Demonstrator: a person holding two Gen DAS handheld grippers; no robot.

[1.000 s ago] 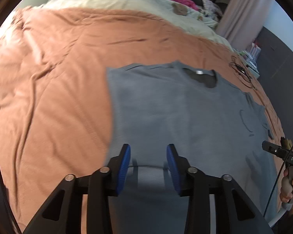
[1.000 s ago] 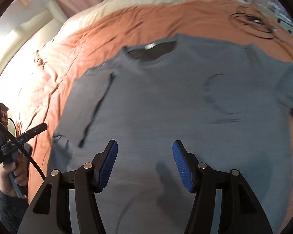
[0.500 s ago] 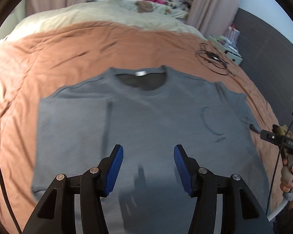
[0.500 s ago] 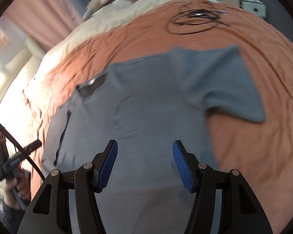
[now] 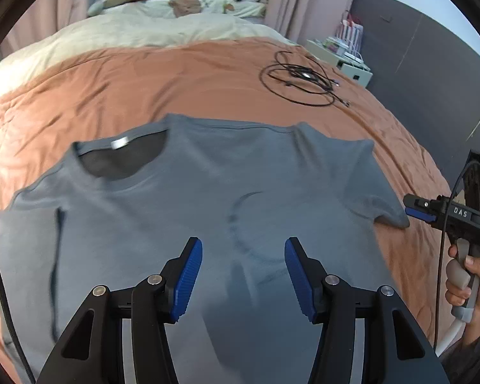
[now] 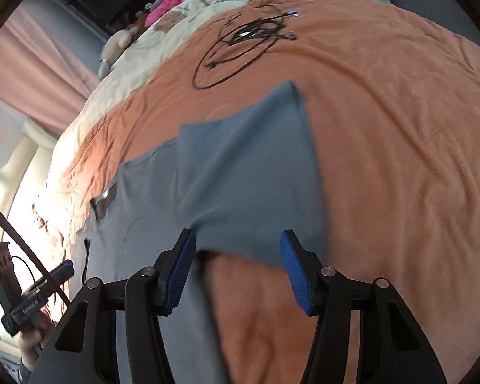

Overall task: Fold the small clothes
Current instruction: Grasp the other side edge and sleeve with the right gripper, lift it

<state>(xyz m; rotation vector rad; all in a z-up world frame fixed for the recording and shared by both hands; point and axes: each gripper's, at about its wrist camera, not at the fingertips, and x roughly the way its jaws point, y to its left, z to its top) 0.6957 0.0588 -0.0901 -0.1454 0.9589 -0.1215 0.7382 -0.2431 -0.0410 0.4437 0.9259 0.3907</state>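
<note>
Both grippers are sliding sideways over the bed since the earlier frames: the left camera, which was looking at the shirt's left edge, is now looking at its chest, and the right camera, which was over the middle of the shirt, is now over its right sleeve.

Starting from the fingers: the left gripper (image 5: 243, 275) is standing half open with nothing between its blue pads, and the grey t-shirt (image 5: 182, 224) is lying flat under it, spreading from 9 to 2 o'clock. The right gripper (image 6: 236, 272) is closing a little, also with nothing gripped; the hem of the sleeve (image 6: 249, 172) is lying just between and beyond its pads, toward 12 o'clock.

The shirt's long axis is running from the collar (image 5: 121, 156), at 10 o'clock in the left view, down toward the person. The sleeve is sticking out across this axis, so I judge the right gripper is the nearer one for folding it inward.

The left view is showing the whole chest, the collar and the right gripper at 3 o'clock, held in a hand (image 5: 470, 284). The right view is showing the sleeve edge on the orange blanket (image 6: 384, 160) more clearly, with a black cable (image 6: 240, 41) well apart at 12 o'clock.
</note>
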